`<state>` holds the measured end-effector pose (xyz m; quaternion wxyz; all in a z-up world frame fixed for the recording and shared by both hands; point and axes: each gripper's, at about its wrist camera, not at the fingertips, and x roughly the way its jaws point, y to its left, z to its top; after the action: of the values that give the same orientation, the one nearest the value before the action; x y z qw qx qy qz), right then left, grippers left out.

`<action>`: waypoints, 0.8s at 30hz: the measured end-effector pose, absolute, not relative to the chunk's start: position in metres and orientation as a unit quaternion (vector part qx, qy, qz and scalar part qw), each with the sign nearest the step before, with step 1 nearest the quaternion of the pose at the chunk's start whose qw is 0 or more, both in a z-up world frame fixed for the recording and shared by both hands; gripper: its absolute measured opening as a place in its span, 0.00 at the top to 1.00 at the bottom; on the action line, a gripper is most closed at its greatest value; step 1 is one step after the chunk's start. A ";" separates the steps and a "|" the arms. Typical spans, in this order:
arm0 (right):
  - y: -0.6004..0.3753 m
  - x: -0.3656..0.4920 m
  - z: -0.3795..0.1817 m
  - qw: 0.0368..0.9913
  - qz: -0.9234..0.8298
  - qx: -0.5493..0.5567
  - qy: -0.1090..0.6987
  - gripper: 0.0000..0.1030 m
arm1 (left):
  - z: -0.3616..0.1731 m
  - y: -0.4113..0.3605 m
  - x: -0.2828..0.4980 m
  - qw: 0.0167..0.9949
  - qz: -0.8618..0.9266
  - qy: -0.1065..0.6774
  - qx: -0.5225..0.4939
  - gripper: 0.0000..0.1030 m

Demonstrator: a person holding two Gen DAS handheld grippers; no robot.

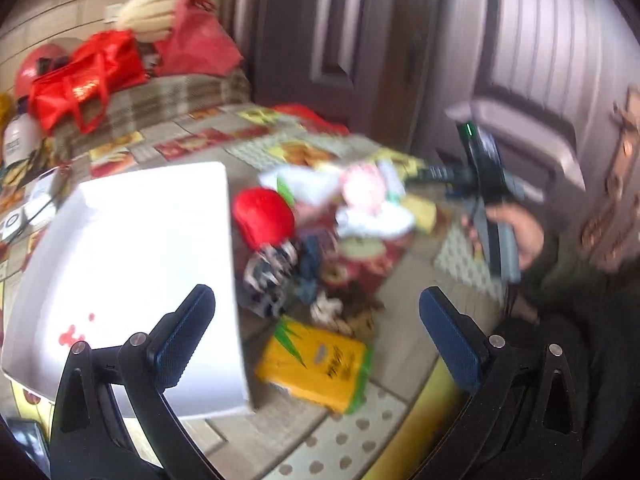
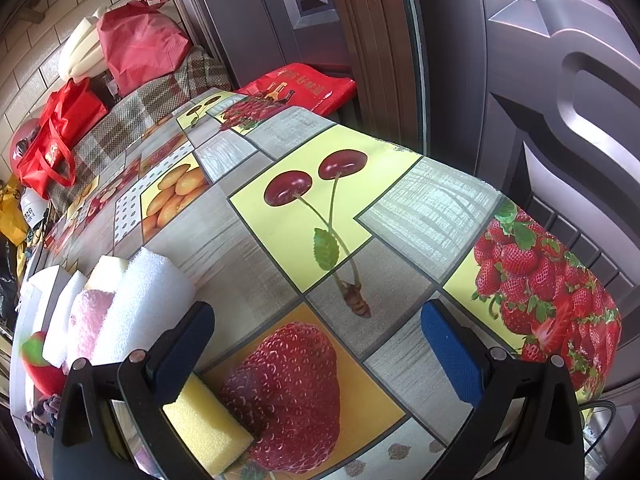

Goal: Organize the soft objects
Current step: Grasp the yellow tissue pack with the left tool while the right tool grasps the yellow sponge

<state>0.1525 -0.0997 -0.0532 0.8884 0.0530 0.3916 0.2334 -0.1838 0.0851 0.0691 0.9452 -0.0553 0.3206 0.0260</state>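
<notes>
1. White box [image 1: 132, 264] stands on the table [image 2: 248, 240], which has a fruit-print cloth; its left side is in front of the left gripper [image 1: 316, 336].
2. Just right of the box lies a blurred heap: a red soft piece [image 1: 262, 218], white foam [image 2: 148, 304], a pink towel [image 2: 90, 320] and a yellow pack [image 1: 316, 364].
3. Both grippers have their fingers spread wide and hold nothing.
4. The right gripper [image 2: 318, 346] hangs over the cloth, with a yellow sponge [image 2: 204, 428] under its left finger.

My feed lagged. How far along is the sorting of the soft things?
Nothing looks done: the white bin looks empty. Both hand-held grippers, left and right, are open and hold nothing. Left: the red ball, foam, yellow sponge and the rest on the table.
</notes>
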 end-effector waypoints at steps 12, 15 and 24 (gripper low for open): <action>-0.101 0.152 -0.052 0.887 0.238 0.061 0.390 0.00 | 0.023 0.054 -0.139 0.898 0.013 0.439 -0.008 0.01; -0.102 0.152 -0.051 0.887 0.239 0.065 0.390 0.00 | 0.019 0.040 -0.141 0.899 -0.008 0.438 -0.014 0.01; -0.121 0.128 -0.029 0.869 0.399 0.050 0.287 0.00 | 0.033 0.049 -0.157 0.902 0.018 0.431 0.004 0.01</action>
<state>0.1276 -0.1211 -0.0292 0.8695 0.0498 0.2868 0.3991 -0.1566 0.0490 0.0328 0.9024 0.0037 0.4306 0.0177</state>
